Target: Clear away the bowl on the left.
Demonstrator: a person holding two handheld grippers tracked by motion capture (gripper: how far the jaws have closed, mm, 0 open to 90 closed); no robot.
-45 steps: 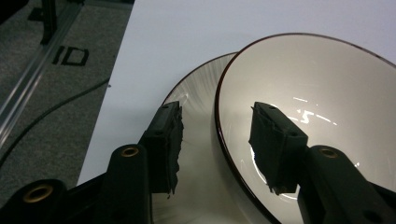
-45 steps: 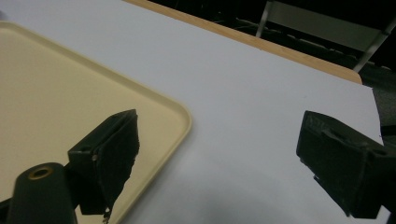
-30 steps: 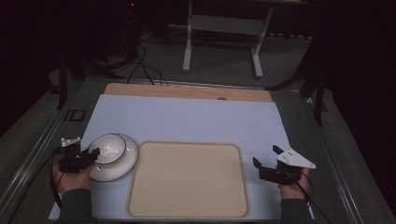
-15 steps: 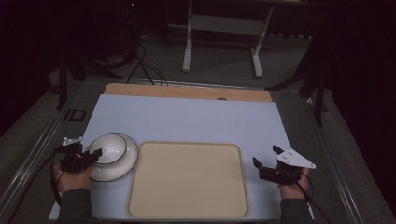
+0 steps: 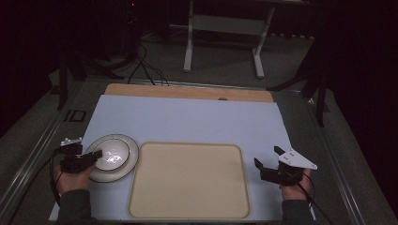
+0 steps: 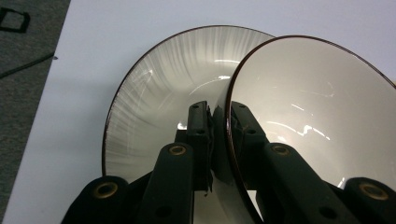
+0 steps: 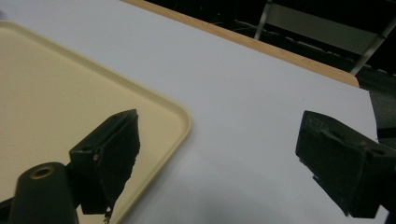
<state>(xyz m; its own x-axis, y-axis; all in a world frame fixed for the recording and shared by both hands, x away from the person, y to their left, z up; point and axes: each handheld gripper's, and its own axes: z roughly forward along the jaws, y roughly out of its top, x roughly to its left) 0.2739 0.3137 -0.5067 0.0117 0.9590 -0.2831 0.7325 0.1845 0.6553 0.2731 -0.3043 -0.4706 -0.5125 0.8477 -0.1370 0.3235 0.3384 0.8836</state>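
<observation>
A white bowl with a dark rim rests on a wider white plate at the front left of the pale blue mat. My left gripper reaches in from the left. Its jaws have just been closing and now pinch the near rim of the bowl, one pad inside and one outside. The streaked plate lies beneath and to the left. My right gripper rests on the mat right of the cream tray, with its jaws wide open and nothing between them.
The tray's rounded corner lies just left of the right gripper. A wooden strip borders the mat's far edge. Metal rails run along both sides of the table, and a white stand and cables sit on the floor beyond.
The left gripper's jaws have narrowed onto the bowl's rim. Neither hand has shifted, and the bowl, plate and tray sit where they were.
</observation>
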